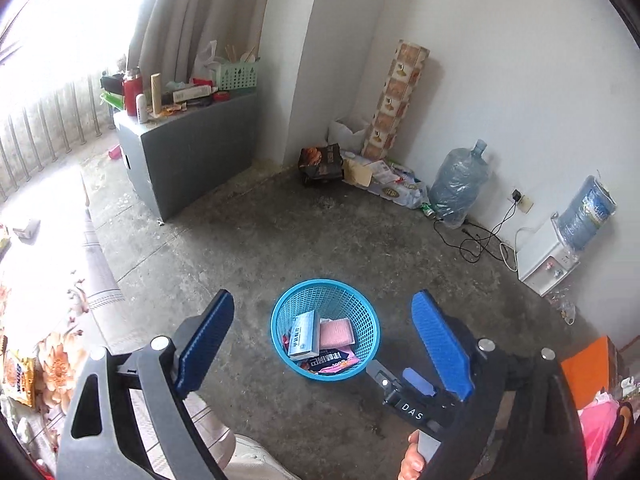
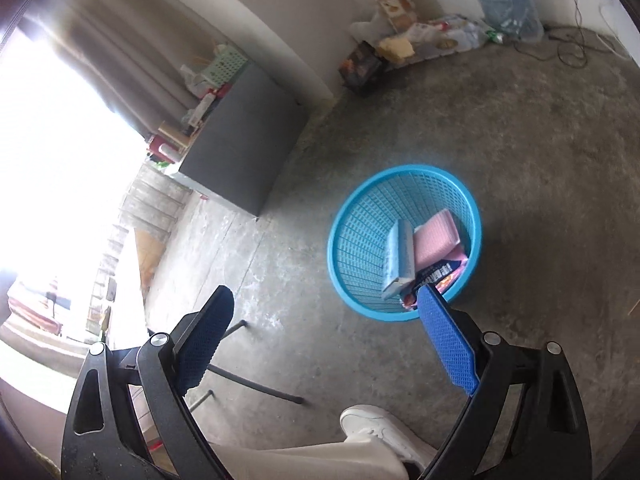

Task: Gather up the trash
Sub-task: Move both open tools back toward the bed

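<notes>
A round blue mesh basket stands on the concrete floor. It holds a light blue box, a pink pad and a dark printed wrapper. My left gripper hangs above the basket, open, with nothing between its blue pads. In the right wrist view the basket lies ahead and to the right, with the box and pink pad inside. My right gripper is open and empty over bare floor, its right fingertip overlapping the basket's near rim in the picture.
A grey cabinet loaded with clutter stands by the curtain. Bags and packets fill the corner, beside water bottles, cables and a dispenser. A white shoe and thin metal legs are near me.
</notes>
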Motion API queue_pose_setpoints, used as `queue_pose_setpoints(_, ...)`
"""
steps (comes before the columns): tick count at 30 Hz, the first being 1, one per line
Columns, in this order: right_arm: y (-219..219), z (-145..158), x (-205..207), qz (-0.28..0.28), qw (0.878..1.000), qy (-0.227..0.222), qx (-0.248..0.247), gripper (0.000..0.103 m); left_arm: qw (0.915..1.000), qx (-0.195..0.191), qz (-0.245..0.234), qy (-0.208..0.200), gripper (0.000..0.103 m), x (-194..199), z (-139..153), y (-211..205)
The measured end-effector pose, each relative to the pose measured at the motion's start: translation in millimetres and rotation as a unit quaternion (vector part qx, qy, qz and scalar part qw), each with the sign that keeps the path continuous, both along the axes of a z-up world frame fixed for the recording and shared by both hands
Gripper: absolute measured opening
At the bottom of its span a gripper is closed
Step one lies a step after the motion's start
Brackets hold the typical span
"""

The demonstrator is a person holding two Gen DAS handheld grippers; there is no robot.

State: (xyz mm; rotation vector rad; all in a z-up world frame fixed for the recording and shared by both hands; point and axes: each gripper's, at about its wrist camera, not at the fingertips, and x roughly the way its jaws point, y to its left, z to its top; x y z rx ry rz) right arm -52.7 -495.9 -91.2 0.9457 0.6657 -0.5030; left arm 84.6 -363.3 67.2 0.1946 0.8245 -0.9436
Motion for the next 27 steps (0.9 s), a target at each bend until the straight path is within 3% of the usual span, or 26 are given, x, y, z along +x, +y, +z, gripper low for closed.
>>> queue_pose_setpoints(9,43,31,17,0.080,0.996,-0.003,-0.026,0.089,0.9978,-0.010,0.055,-0.035,0.092,-7,32,107)
queue_pose_setpoints(19,91,53,31,0.142,0.989,-0.013,-0.032,0.089,0.9901,0.002,0.133,-0.045,0.094,-18,6,208)
queue_pose_setpoints(27,113,61,40,0.173,0.984,-0.021,-0.033,0.089,0.9837,0.002,0.179,-0.021,0.094,-12,-8,244)
